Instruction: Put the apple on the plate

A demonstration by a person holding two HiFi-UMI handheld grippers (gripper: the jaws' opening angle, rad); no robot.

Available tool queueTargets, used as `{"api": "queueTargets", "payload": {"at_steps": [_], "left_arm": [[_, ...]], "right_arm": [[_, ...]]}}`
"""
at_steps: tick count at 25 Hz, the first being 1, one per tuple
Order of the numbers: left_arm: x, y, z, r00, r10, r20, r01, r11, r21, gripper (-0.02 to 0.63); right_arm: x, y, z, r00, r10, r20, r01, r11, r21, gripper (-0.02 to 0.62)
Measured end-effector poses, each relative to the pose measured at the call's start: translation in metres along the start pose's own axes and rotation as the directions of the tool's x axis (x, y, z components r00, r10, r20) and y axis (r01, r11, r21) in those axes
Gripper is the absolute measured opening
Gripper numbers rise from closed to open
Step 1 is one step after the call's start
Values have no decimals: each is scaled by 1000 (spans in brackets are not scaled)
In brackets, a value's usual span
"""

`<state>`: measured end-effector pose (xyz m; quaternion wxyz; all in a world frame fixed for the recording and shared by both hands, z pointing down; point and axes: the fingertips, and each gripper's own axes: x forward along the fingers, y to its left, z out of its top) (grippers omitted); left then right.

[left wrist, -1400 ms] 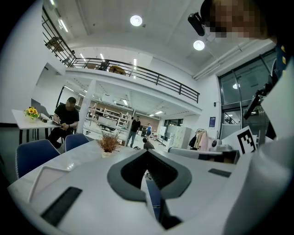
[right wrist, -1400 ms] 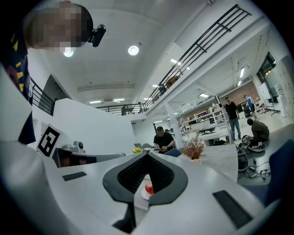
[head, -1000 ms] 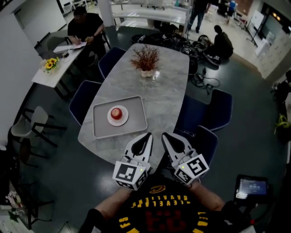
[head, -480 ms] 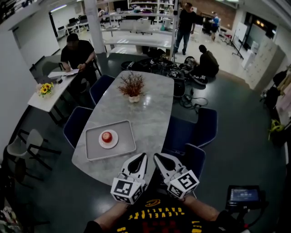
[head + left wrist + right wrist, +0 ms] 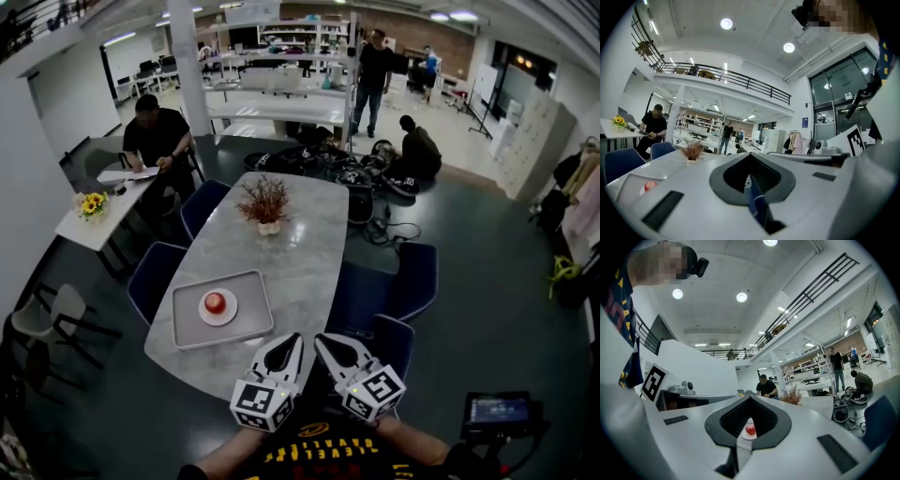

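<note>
Head view: find the apple [image 5: 215, 301] sitting on the plate [image 5: 229, 313], in the tray [image 5: 253, 319] by the table's [image 5: 300, 234] near left corner; judged done. Hold off with left gripper [image 5: 296, 337] and right gripper [image 5: 319, 338], both clenched on nothing, short of the near edge. Left gripper view: confirm nothing pinched. Right gripper view: likewise; leave the apple alone.

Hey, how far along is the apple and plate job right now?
Done: the apple sits on the plate in the tray. In hand: nothing; the left gripper and right gripper are shut, empty, apart from the tray. Left: nothing apparent.
</note>
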<state>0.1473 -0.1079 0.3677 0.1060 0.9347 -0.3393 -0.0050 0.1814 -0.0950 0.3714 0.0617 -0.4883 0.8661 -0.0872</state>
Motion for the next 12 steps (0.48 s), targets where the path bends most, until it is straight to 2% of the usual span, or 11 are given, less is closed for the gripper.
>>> {"api": "queueTargets", "payload": {"at_steps": [6, 12], "left_arm": [[0, -10, -3, 1000, -1, 0, 1, 1000, 12, 2], [-3, 2, 6, 1000, 16, 6, -16, 1000, 19, 2]], "right_arm": [[-10, -2, -1, 1000, 7, 2, -7, 1000, 0, 6], [-1, 0, 5, 1000, 15, 7, -15, 1000, -1, 6]]}}
